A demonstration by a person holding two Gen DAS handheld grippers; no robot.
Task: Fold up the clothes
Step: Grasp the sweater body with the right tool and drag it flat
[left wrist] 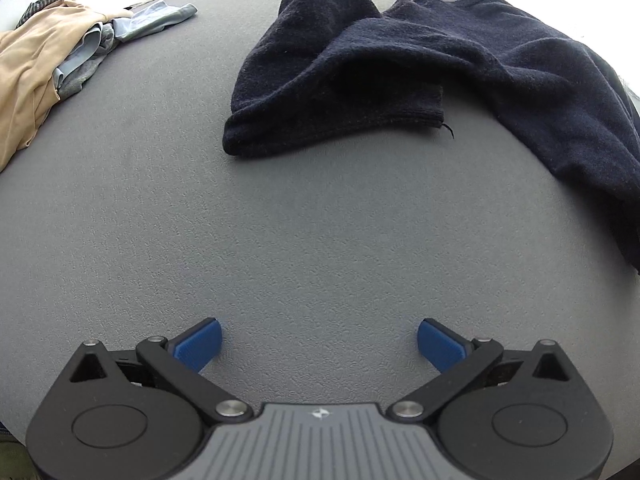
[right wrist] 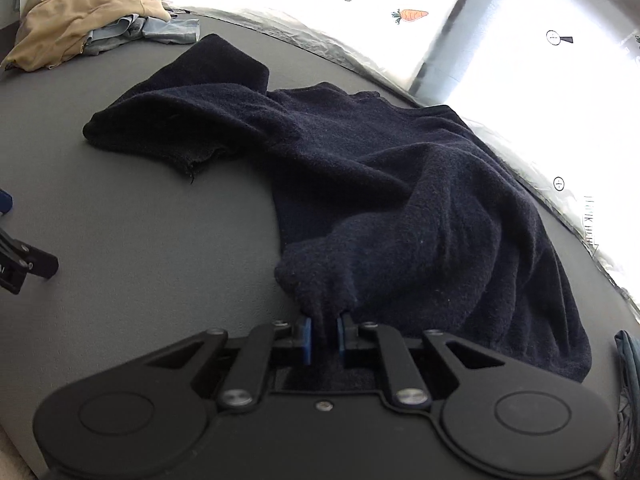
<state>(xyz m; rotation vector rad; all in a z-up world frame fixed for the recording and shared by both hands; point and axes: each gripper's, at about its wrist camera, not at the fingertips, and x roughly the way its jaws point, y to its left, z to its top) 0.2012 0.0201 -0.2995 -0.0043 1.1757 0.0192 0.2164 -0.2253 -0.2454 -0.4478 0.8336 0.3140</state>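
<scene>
Dark navy knit sweater (right wrist: 400, 184) lies crumpled on the grey surface (left wrist: 280, 240), spread toward the far right edge next to the bright window side. One sleeve (left wrist: 320, 92) is flopped out to the left, cuff end w/ a loose thread lying flat on the surface.

Right gripper (right wrist: 324, 338): jaws nearly closed, blue pads pinching a bunched fold of the sweater at its near edge. Fabric is gathered into a lump just above the pads and rises off the surface there; rest of the garment trails away behind it.

Left gripper (left wrist: 319, 340): jaws spread fully wide, nothing between them, blue pads (left wrist: 200, 344) over bare surface. It's well apart from the sweater, pointing steeply down. Sleeve cuff is the nearest part of the garment, ahead of it & a bit right. In the right wrist view, a bit of the left gripper shows at the left edge.

Far left corner of the surface: pile of other clothes, a tan garment (left wrist: 28, 76) on top, light blue-grey pieces (left wrist: 152, 20) beside and under it, something plaid (left wrist: 38, 6) behind. Pile is well apart from the sweater.

Carrot sticker (right wrist: 412, 15) shows on the bright panel behind the surface. A teal-grey bit of cloth (right wrist: 628, 360) sits at the far right edge of the right wrist view, just beside the sweater hem.
</scene>
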